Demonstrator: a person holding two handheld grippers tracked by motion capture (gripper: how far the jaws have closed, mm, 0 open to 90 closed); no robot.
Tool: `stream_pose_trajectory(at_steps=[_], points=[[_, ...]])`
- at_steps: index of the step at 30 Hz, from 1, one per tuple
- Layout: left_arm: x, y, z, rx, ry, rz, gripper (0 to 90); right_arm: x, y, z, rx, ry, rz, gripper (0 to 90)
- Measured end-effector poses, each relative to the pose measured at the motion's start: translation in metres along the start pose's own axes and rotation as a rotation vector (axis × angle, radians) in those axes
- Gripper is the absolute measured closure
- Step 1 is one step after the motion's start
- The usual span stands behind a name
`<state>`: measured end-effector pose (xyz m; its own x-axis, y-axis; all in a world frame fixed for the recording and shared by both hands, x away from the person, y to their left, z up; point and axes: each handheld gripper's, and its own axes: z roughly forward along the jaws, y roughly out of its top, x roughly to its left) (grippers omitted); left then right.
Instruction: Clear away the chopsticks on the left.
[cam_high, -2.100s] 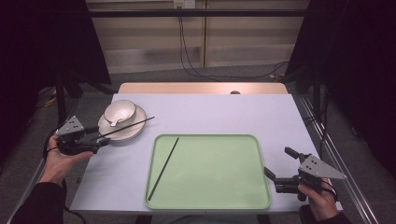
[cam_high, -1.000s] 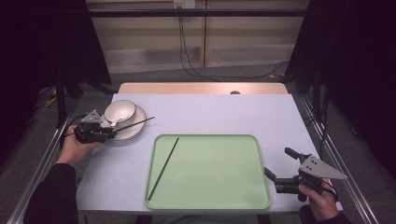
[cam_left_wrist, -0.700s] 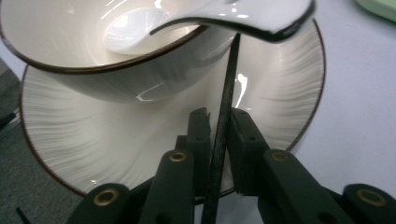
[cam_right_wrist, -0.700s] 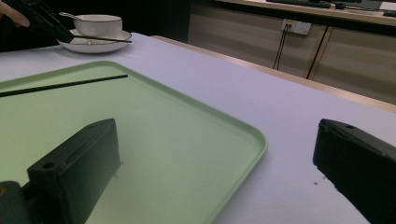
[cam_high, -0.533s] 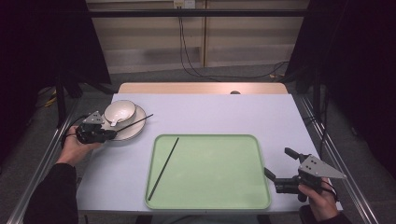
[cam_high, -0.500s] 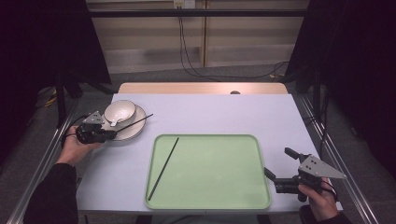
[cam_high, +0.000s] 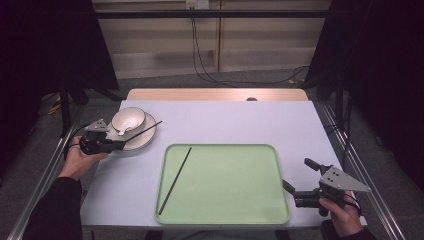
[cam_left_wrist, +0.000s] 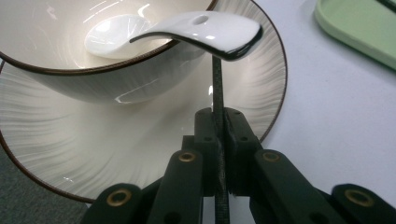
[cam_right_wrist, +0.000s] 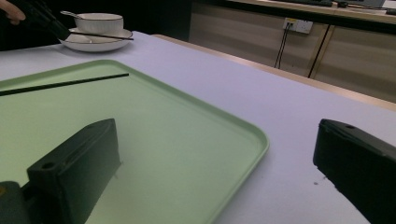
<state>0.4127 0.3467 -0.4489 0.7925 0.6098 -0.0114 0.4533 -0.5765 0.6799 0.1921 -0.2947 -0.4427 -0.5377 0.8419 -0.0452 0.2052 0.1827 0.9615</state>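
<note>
My left hand-held gripper (cam_left_wrist: 219, 140) clamps a black chopstick (cam_left_wrist: 217, 86) over the plate (cam_left_wrist: 116, 154), just under the spoon (cam_left_wrist: 205, 32). Right hand-held gripper (cam_right_wrist: 215, 172) gapes wide, straddling the green tray (cam_right_wrist: 187, 135) edge; second chopstick (cam_right_wrist: 60, 84) far ahead.

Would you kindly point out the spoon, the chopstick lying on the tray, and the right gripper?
spoon (cam_left_wrist: 205, 29): left gripper view, on its handle.
chopstick on the tray (cam_high: 175, 180): high view, mid-shaft.
right gripper (cam_high: 298, 176): high view, between its open jaws.
</note>
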Motion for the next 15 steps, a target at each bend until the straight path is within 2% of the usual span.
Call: stream_pose_trajectory(at_steps=[1,5,7,12,13,15], points=[[0.000,0.000,-0.001,-0.005,0.012,0.004,85.3,0.000,0.000,0.000,-0.001,-0.001,0.000,0.0],[-0.001,-0.001,-0.008,-0.013,0.007,0.002,85.3,0.001,-0.001,0.001,0.013,-0.004,-0.021,0.0],[-0.003,-0.003,-0.011,-0.014,0.002,-0.012,85.4,0.002,0.000,0.001,0.006,0.001,-0.022,0.0],[-0.008,-0.007,-0.020,-0.064,-0.001,-0.034,85.4,0.001,0.000,0.000,0.005,0.005,-0.018,0.0],[-0.009,-0.007,-0.023,-0.049,-0.001,-0.032,85.4,0.001,0.000,0.000,0.005,0.004,-0.014,0.0],[-0.012,-0.008,-0.026,-0.062,0.002,-0.034,85.5,0.001,0.000,0.000,0.005,0.005,-0.014,0.0]])
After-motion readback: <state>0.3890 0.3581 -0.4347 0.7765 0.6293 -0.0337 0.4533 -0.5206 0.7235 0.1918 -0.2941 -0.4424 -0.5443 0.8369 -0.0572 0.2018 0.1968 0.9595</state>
